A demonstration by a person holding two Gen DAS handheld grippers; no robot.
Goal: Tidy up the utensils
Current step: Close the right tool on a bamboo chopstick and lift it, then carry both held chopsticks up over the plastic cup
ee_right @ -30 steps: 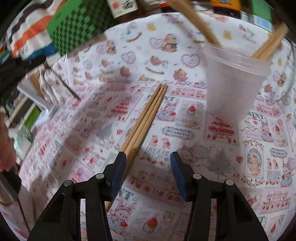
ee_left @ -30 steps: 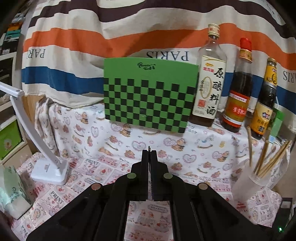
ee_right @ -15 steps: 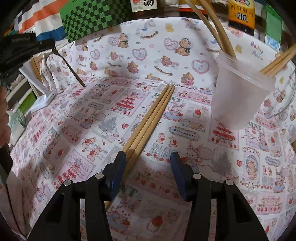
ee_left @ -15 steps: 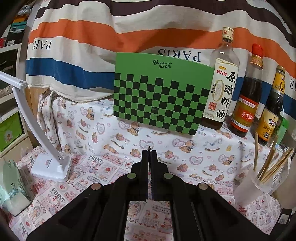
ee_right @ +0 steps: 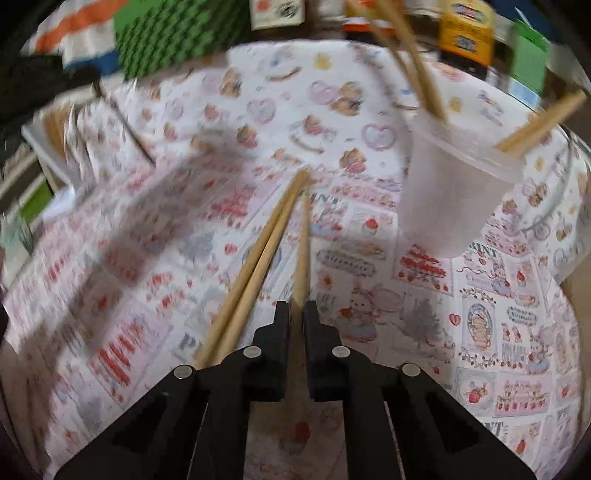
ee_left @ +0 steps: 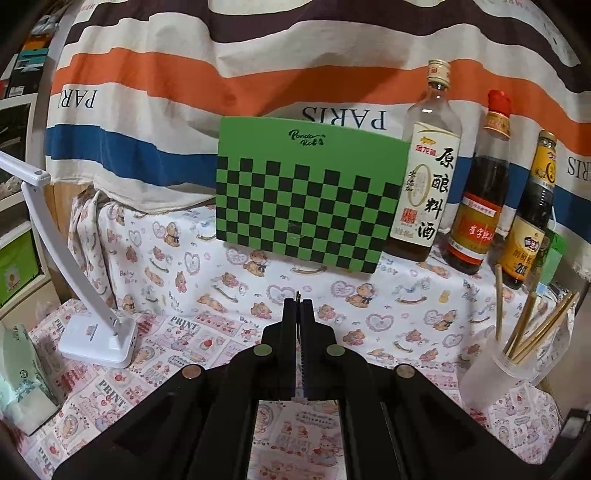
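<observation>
Looking along the left gripper (ee_left: 298, 301), the left wrist view shows its fingers (ee_left: 290, 332) pressed flat together; a thin dark sliver pokes out at the tips, too small to identify. It hangs above the desk (ee_left: 369, 314), which is covered in a cartoon-print cloth. Against the striped backdrop stands a green checkered board (ee_left: 306, 195), with three bottles (ee_left: 424, 177) in a row just right of it. A white lamp (ee_left: 96, 339) sits at the left, and a frosted cup (ee_left: 491, 376) at the far right holds several chopsticks (ee_left: 532, 328) leaning outward.

From the right wrist view, blurred by motion, the right gripper (ee_right: 296, 306) has just been closing, and its fingers (ee_right: 280, 332) now clamp the near end of a single chopstick (ee_right: 303, 251), which runs straight ahead from the tips. Two more chopsticks, the pair (ee_right: 258, 258), lie side by side on the cloth just left of it, angled toward the far right and touching each other. Ahead and to the right stands the frosted cup (ee_right: 450, 199), upright, with chopsticks sticking out of its mouth. The checkered board (ee_right: 177, 33) shows at the top left.
</observation>
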